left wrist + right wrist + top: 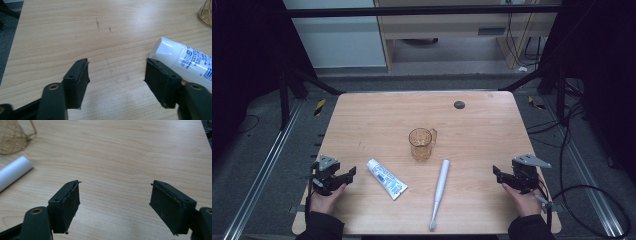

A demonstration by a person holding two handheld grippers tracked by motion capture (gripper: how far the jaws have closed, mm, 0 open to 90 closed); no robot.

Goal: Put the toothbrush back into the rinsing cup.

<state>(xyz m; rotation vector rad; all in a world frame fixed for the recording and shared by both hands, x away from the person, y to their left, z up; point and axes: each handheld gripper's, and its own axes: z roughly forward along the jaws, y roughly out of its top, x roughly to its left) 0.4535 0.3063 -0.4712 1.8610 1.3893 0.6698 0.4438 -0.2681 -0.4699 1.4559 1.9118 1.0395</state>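
Note:
An amber see-through cup (pixel 422 143) with a handle stands upright at the middle of the wooden table (pixel 377 112). A white toothpaste tube (pixel 386 178) lies flat in front of it to the left, and a white electric toothbrush (pixel 439 192) lies to the right, its head toward the front edge. My left gripper (pixel 353 171) rests near the table's left front, open and empty, with the tube's cap (pixel 165 51) just beyond its right jaw. At the right front my right gripper (pixel 495 170) is open too, nothing between its jaws; the toothbrush handle (pixel 13 171) and cup (pixel 13 136) lie off to its left.
A small dark round disc (pixel 459 104) sits near the table's far edge. Dark floor with metal rails and cables surrounds the table, and a loop of cable (pixel 592 200) lies at the right.

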